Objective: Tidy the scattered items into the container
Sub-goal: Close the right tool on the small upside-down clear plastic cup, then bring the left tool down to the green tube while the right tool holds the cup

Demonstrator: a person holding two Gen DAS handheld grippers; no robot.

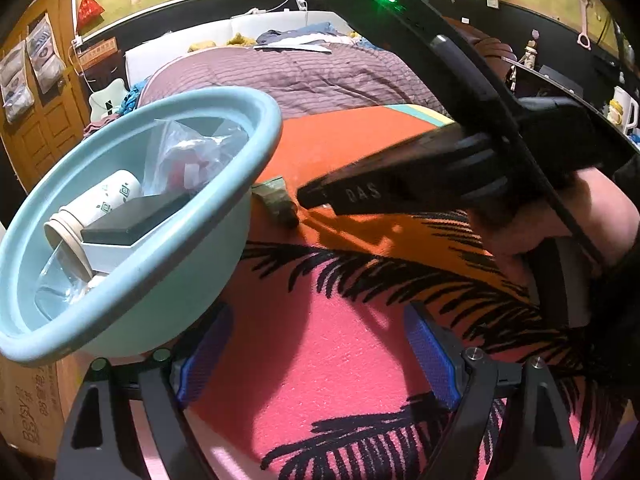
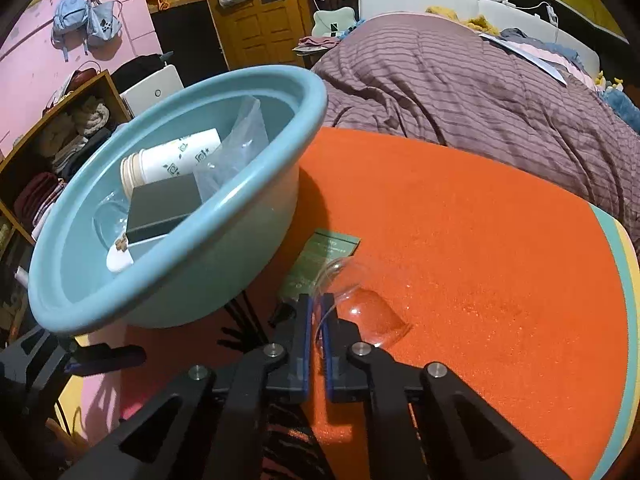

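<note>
A clear glass cup [image 2: 362, 300] lies on its side on the orange blanket [image 2: 480, 240], just right of the blue basin [image 2: 256, 196]. The right tongs [image 2: 316, 312] are clamped on its rim; the pick-up is in hand. Next comes a lift over the basin's edge. A green packet [image 2: 324, 256] waits nearby. The basin holds a paper cup stack [image 2: 176, 160], a dark box [image 2: 164, 204] and a plastic bag [image 2: 240, 144]. The left tongs [image 1: 316, 356] stand wide, empty.
</note>
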